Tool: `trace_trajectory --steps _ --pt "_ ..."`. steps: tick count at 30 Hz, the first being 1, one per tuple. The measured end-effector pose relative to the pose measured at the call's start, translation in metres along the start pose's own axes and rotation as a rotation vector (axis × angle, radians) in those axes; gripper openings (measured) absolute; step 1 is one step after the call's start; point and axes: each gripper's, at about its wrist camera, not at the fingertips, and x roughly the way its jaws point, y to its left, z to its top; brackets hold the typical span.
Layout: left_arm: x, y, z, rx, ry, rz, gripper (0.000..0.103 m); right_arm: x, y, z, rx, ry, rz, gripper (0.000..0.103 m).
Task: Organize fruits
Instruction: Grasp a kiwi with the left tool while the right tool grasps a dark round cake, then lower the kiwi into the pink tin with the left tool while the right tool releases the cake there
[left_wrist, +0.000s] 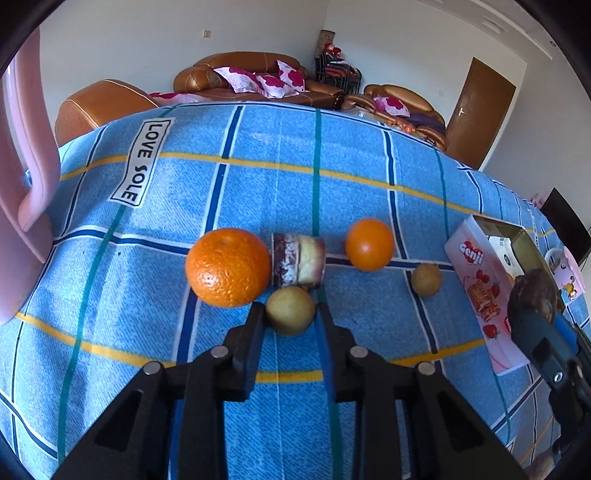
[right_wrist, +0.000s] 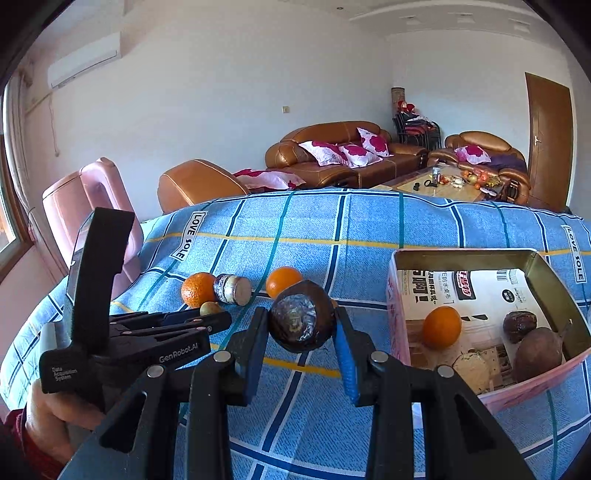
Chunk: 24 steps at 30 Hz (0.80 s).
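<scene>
On the blue checked cloth (left_wrist: 258, 177), my left gripper (left_wrist: 290, 308) is shut on a small yellow-green fruit (left_wrist: 290, 314). Just behind it lie a large orange (left_wrist: 228, 267) and a layered cake piece (left_wrist: 298, 264). A smaller orange (left_wrist: 369, 243) and a small brown fruit (left_wrist: 426, 279) sit further right. My right gripper (right_wrist: 300, 317) is shut on a dark brown round fruit (right_wrist: 302, 321), held above the cloth to the left of the open pink box (right_wrist: 397, 295). That box holds an orange (right_wrist: 442, 327) and several dark fruits (right_wrist: 537, 352).
A pink chair (right_wrist: 92, 206) stands at the table's left edge. Brown sofas (right_wrist: 332, 155) and a low table are beyond the far edge. A person's hand (right_wrist: 55, 417) holds the left gripper's body (right_wrist: 122, 350) at lower left in the right wrist view.
</scene>
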Motion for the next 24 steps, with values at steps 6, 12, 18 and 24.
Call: trace_trajectory --steps 6,12,18,24 --pt "-0.005 0.013 -0.002 -0.051 -0.018 -0.036 0.027 0.001 -0.002 -0.002 0.012 0.005 -0.002 0.037" --pt "-0.035 0.023 -0.011 -0.073 -0.148 -0.001 0.027 -0.004 -0.004 -0.002 0.008 -0.025 -0.017 0.037" --pt "-0.064 0.018 -0.015 -0.079 -0.321 0.085 0.027 -0.009 -0.002 0.0 -0.021 -0.074 -0.03 0.037" --pt "-0.074 0.007 -0.021 -0.091 -0.377 0.122 0.027 -0.017 -0.003 0.002 -0.015 -0.114 0.045 0.037"
